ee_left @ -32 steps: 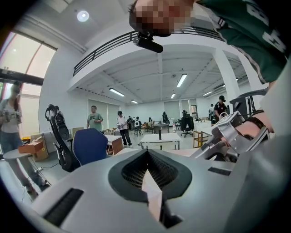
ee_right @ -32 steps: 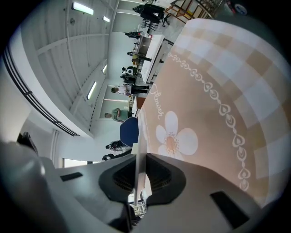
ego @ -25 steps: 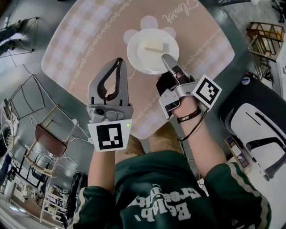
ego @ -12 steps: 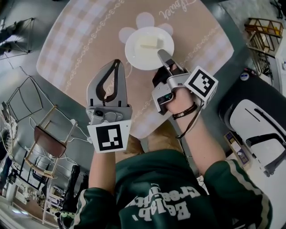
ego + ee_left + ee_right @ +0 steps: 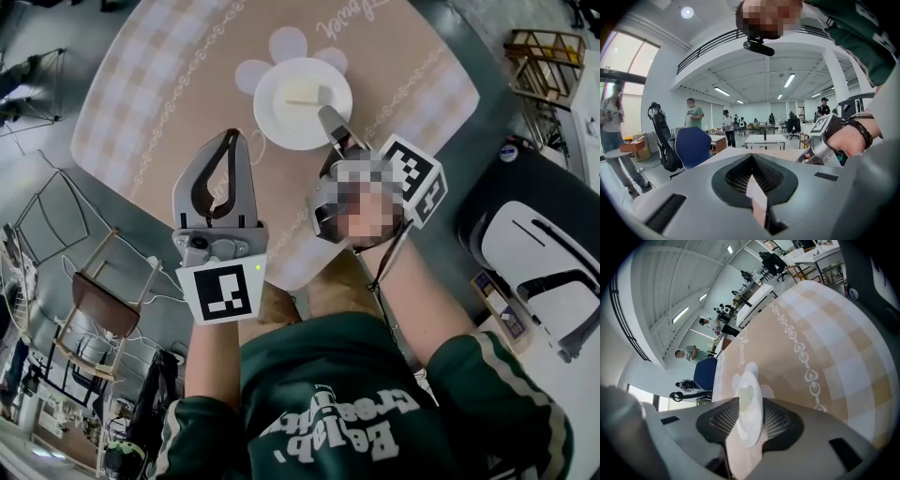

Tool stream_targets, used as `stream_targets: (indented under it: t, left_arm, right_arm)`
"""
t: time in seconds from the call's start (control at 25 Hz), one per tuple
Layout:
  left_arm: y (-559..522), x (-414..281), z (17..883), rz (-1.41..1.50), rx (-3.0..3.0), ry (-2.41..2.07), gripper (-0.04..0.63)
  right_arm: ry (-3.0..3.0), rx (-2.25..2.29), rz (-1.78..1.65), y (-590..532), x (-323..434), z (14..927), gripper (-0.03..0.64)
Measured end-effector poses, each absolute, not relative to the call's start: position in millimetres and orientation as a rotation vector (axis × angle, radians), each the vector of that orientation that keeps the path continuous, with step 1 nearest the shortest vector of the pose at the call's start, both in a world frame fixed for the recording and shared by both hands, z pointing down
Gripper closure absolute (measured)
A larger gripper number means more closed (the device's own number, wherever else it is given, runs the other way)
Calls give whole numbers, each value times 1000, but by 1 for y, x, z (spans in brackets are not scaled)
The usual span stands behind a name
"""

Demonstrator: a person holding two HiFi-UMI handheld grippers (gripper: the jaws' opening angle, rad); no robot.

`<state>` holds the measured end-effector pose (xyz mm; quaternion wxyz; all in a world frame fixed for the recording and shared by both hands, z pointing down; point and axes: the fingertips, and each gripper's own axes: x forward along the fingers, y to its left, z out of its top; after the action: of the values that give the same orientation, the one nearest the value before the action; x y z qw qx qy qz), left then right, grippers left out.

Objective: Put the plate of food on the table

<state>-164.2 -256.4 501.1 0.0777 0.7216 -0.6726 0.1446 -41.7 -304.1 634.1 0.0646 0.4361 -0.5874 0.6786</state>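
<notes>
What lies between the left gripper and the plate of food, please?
Only the checked tablecloth. The head view shows no object on the stretch from the left gripper to the plate.

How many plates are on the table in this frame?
1. The white plate sits on the tablecloth over its flower print, with its near rim between the opening jaws of the right gripper. No other plate shows.

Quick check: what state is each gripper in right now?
Left gripper: closed, nothing between its jaws.
Right gripper: jaws opening, with the rim of the plate between them; the plate sits on the table.
</notes>
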Motion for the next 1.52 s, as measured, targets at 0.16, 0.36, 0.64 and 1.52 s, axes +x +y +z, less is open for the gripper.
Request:
stream_targets:
  t: [0.16,0.36,0.64,1.52]
  left_arm:
    - [-255,-158,502,433,2164,-2002,586]
    - [-256,-149,503,427,2166,-1997,586]
    - [-254,-142,502,431,2163,-1987,586]
    - [-248,-114,408,435,2218,-2008,586]
  right_arm:
    - [-1742,1328,2031,-294,-33,638,476]
    - [-1693,1333,2053,-284,-20,645,472]
    - [-1744,1337,1991,-289,-9,643,474]
    - [-2723,703,734,-301,-29,478,603]
